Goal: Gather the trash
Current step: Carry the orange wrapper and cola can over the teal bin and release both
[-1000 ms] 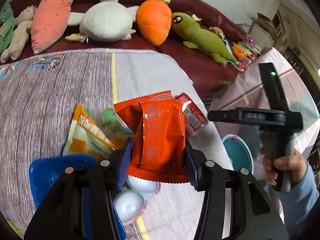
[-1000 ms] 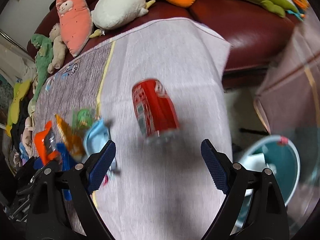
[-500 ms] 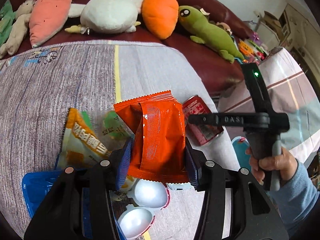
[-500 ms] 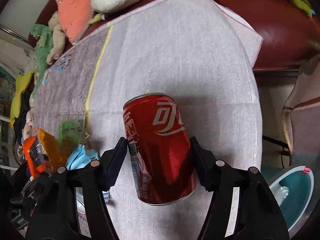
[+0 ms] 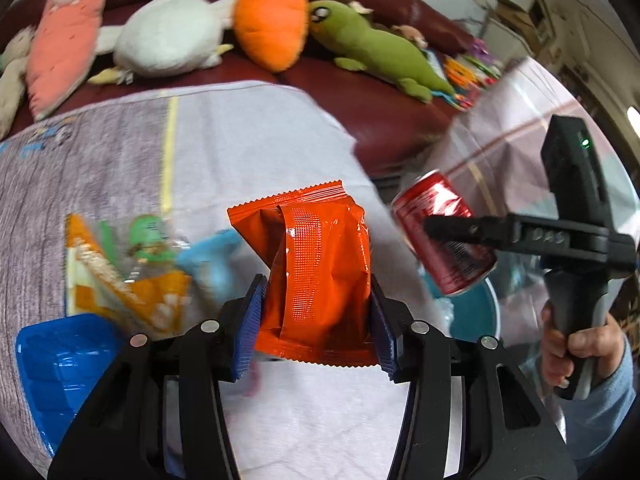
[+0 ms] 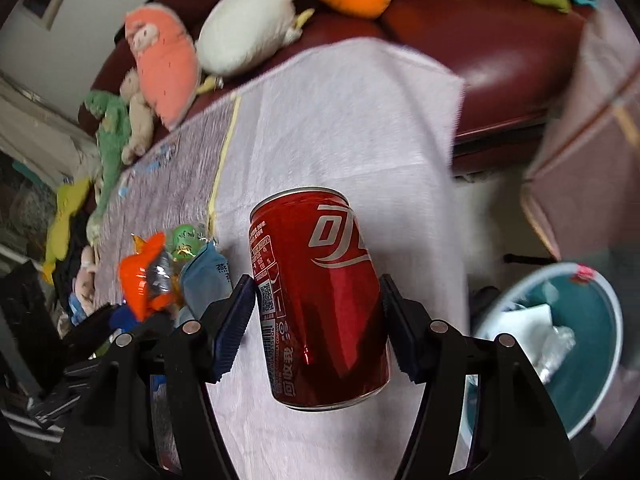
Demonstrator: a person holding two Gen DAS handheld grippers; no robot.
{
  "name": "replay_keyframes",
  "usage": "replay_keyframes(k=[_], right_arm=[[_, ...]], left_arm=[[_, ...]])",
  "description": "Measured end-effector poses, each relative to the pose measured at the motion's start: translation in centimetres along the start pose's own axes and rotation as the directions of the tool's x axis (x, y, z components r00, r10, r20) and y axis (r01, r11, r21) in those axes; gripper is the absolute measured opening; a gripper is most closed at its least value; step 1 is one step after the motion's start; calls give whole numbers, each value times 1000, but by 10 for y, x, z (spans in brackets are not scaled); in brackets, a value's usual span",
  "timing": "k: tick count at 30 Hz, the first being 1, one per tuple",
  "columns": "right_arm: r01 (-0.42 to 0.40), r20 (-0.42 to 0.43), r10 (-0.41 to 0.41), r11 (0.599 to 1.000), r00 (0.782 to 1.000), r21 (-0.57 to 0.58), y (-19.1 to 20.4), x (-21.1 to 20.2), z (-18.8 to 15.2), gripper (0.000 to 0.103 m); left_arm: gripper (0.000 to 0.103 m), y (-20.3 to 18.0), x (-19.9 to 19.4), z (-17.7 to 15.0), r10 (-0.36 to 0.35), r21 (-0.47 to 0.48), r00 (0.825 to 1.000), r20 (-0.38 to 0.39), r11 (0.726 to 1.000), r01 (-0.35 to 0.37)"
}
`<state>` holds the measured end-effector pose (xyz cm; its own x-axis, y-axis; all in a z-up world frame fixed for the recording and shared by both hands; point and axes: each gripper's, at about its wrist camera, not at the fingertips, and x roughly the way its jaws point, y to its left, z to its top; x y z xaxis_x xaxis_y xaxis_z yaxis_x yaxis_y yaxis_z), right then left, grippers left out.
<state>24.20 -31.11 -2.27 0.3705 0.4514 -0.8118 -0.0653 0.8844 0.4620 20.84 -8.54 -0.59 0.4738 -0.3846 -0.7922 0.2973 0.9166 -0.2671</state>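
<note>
Since the earlier frames the right gripper (image 6: 318,322) has closed on the can (image 6: 320,300) and lifted it off the cloth (image 6: 340,120); the can now hangs tilted at the cloth's edge, above and beside the bin (image 6: 596,360). The left gripper (image 5: 316,320) has swung toward that same edge with its bag.

The right gripper's pads press both sides of the can, about half open, clenched on it. In the left wrist view the same gripper (image 5: 452,228) crosses the can (image 5: 444,236) from the side, a hand (image 5: 576,348) in a blue sleeve on the handle.

The left gripper is grasping the orange bag (image 5: 316,276), its blue pads squeezing the crumpled foil, the bag's top edge standing up over the cloth (image 5: 256,132).

On the cloth, away from the bin, lie more wrappers (image 5: 120,272) and a blue tray (image 5: 60,360), blurred, so their print cannot be read. The tray is cut off by the frame edge and by the gripper body. The bin (image 5: 476,312) is mostly hidden behind the can and gripper in the left view; in the right view its rim is cut off, with white paper and clear plastic inside.
</note>
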Motion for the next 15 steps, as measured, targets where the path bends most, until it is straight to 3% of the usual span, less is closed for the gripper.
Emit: replay_keyframes(k=[6,15], right_arm=[[44,84,-50,997,995,71,-48,-63,-26,60],[93,152,-121,979,981,180,-121,-116,-57,60]], left_arm=[[50,-61,16,-5,-50,91,998,-40,994,54],[50,-148,61,-20,-64,221,989,-135,971,93]])
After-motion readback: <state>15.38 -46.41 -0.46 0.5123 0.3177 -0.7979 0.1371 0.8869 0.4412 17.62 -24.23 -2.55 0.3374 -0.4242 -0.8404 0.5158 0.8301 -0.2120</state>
